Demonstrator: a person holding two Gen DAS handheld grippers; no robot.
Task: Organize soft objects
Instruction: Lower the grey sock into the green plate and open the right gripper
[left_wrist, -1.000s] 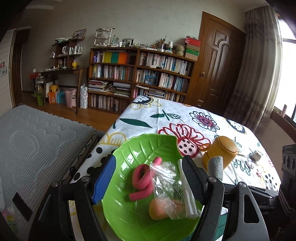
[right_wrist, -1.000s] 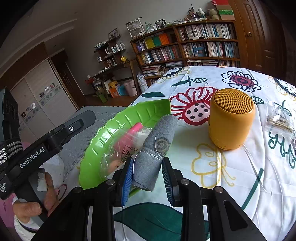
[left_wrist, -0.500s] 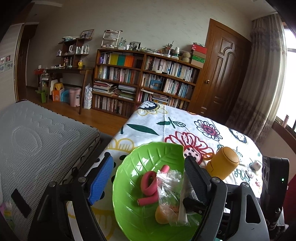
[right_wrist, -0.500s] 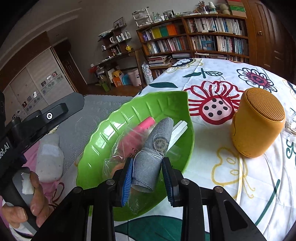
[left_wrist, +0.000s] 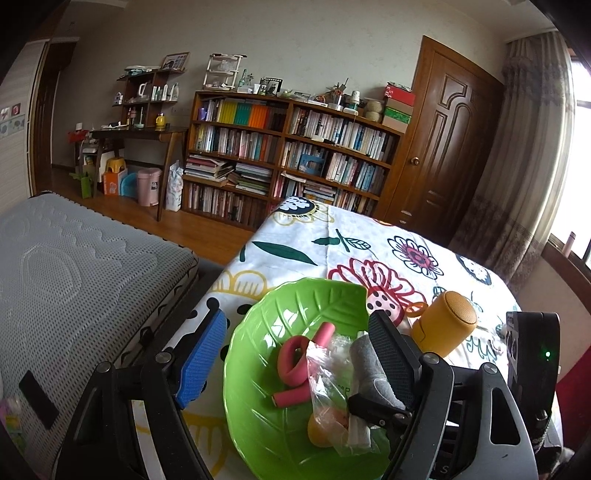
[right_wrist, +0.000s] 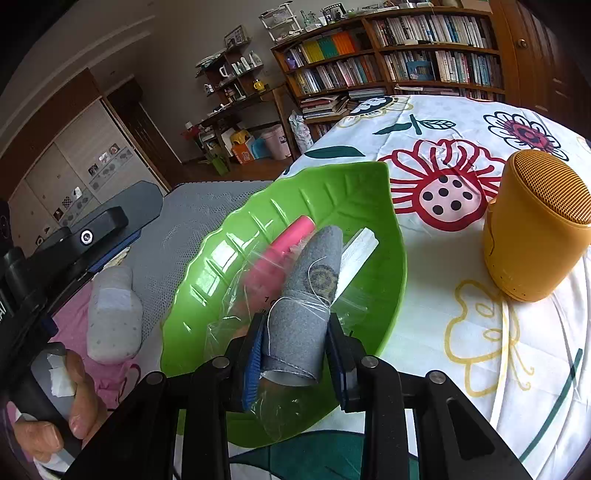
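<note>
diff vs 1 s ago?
Right gripper carried the grey felt roll leftward from beside the yellow speaker to over the green leaf bowl, still shut on it. Left gripper stays open; pink foam roller, plastic bag unmoved.

Left hand-held gripper (left_wrist: 295, 354) gapes over green bowl (left_wrist: 258, 406).

Daylight from the window (left_wrist: 576, 236) on my right, room evenly bright. Glare on the green bowl (right_wrist: 221, 258). Heavy fisheye bend, black corners. Focus sharp, shadows soft.

Glossy plastic dish (right_wrist: 236, 254), matt grey felt roll (right_wrist: 306, 306)
</note>
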